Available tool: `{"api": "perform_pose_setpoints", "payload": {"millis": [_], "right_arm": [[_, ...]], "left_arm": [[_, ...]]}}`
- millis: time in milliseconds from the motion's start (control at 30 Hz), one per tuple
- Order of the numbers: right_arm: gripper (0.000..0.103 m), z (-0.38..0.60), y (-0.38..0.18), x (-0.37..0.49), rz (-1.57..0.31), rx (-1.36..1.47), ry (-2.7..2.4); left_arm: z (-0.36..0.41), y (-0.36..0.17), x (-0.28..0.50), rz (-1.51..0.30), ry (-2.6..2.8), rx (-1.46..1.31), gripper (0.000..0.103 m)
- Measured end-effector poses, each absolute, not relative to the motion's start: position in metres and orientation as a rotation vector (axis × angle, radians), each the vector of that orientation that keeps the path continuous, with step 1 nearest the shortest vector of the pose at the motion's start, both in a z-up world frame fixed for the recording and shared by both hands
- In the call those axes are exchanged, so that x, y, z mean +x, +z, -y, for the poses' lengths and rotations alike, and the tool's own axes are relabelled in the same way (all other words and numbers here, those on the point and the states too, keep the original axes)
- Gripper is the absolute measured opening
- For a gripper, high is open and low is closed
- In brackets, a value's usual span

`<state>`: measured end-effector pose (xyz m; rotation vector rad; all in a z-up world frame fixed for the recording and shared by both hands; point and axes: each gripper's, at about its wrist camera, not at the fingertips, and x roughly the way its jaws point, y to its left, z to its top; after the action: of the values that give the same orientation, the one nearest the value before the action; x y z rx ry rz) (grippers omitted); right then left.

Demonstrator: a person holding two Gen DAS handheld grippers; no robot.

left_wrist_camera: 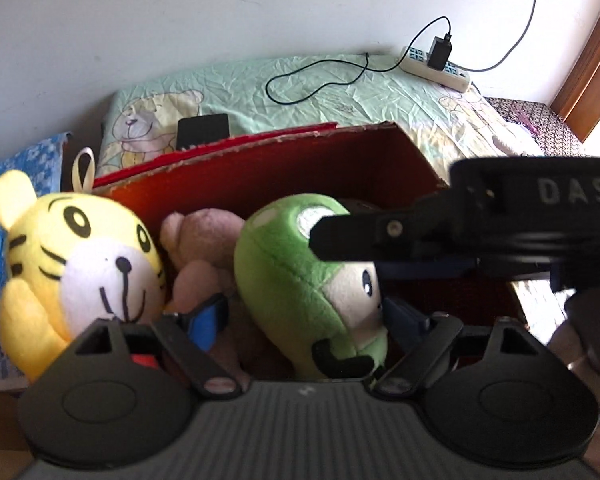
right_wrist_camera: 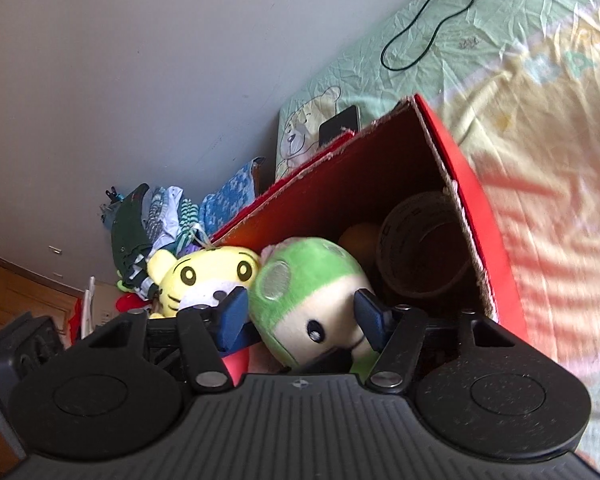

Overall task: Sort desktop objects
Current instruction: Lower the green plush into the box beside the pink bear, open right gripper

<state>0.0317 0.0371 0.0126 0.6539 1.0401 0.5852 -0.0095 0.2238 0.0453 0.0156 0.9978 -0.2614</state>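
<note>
A green plush toy point(left_wrist_camera: 300, 280) lies in a red cardboard box point(left_wrist_camera: 300, 164) beside a yellow tiger plush point(left_wrist_camera: 80, 268) and a pink plush point(left_wrist_camera: 204, 248). My left gripper point(left_wrist_camera: 306, 322) is open, its blue pads on either side of the green plush's lower part. My right gripper point(right_wrist_camera: 300, 312) is also open around the green plush point(right_wrist_camera: 308, 300), pads at both sides of its face. The right gripper's body reaches across the left wrist view point(left_wrist_camera: 460, 232). The tiger plush point(right_wrist_camera: 208, 276) lies left of it.
A brown tape roll point(right_wrist_camera: 424, 252) and an orange ball point(right_wrist_camera: 360, 240) lie in the box's far end. The box stands on a green bedsheet point(left_wrist_camera: 340, 96) with a black phone point(left_wrist_camera: 202, 130), power strip point(left_wrist_camera: 436, 66) and cable. Folded clothes point(right_wrist_camera: 160, 220) are piled left.
</note>
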Motion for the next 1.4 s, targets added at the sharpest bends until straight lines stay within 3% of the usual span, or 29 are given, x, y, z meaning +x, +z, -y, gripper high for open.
{"api": "perform_pose_setpoints", "payload": {"millis": [167,533,833,1400], "right_arm": [[0.05,-0.043,0.006,0.038,-1.05,0.609,0.552],[0.052,-0.047,0.006,0.038,-1.061,0.571,0.522],[0.056,-0.042,0.013,0.034,-1.017,0.585,0.535],[0.056,-0.024,0.025,0.009,-0.933,0.5,0.549]], "left_arm": [[-0.228,0.056,-0.02,-0.954,-0.271,0.008,0.085],[-0.226,0.046,-0.014,-0.993,-0.22,0.026,0.083],[-0.231,0.046,-0.012,-1.005,-0.156,0.01,0.086],[-0.217,0.06,-0.038,-0.982,0.022,0.067,0.089]]}}
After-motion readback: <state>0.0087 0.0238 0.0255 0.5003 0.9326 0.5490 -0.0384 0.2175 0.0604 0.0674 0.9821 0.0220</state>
